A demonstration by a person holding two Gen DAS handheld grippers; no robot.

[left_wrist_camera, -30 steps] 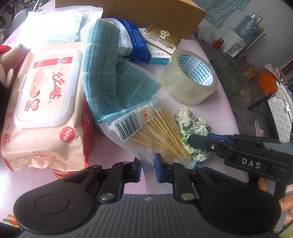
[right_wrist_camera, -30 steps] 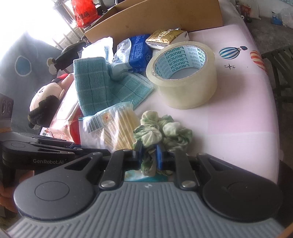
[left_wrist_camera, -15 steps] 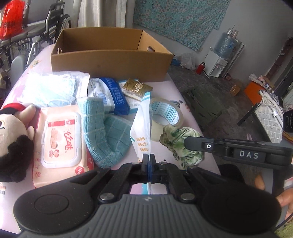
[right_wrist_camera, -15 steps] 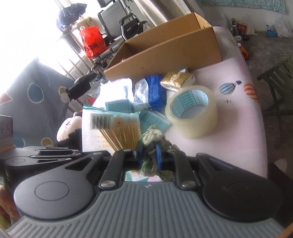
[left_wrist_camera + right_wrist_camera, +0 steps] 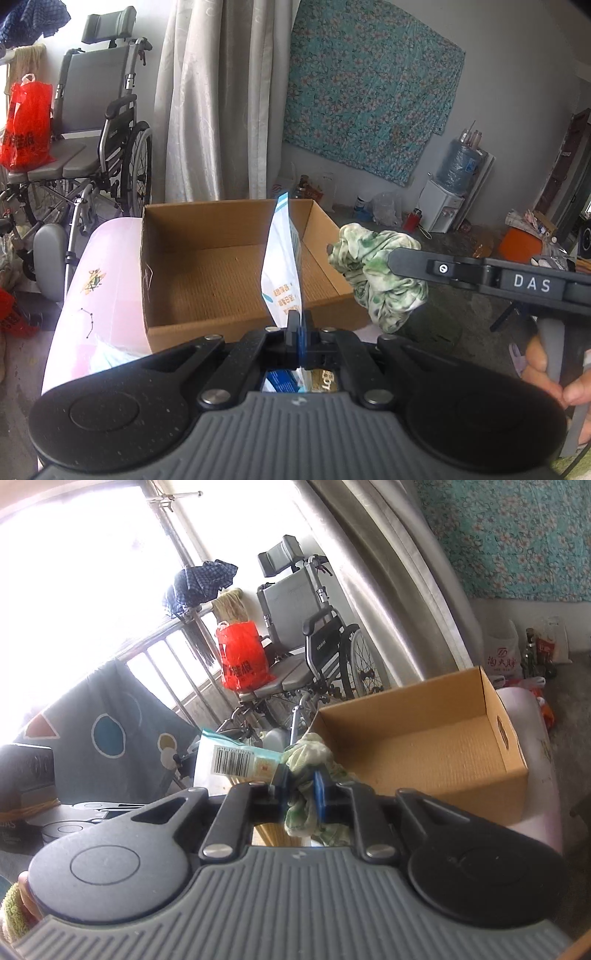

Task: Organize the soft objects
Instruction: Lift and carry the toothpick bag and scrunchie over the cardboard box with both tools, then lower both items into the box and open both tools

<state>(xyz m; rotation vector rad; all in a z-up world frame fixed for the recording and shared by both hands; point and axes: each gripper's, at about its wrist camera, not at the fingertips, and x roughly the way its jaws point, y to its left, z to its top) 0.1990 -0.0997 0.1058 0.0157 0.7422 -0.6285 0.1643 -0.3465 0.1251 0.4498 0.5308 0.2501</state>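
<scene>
My left gripper (image 5: 300, 326) is shut on the edge of a clear plastic bag of cotton swabs (image 5: 282, 266), held edge-on in the air in front of the open cardboard box (image 5: 192, 273). My right gripper (image 5: 301, 790) is shut on a green-and-white fabric scrunchie (image 5: 308, 755), which hangs at the box's right side in the left wrist view (image 5: 380, 273). The swab bag with its barcode (image 5: 232, 762) shows left of the scrunchie. The box (image 5: 436, 746) is empty inside.
The box stands on a pink table (image 5: 99, 291). A blue pack (image 5: 282, 380) and a gold packet (image 5: 325, 380) show under my left fingers. A wheelchair (image 5: 96, 147) with a red bag (image 5: 26, 125) stands behind, by a curtain (image 5: 218, 99).
Both grippers rose from the table and moved toward the box. The left one shut on the swab bag and lifted it; the right one carried the scrunchie up.
</scene>
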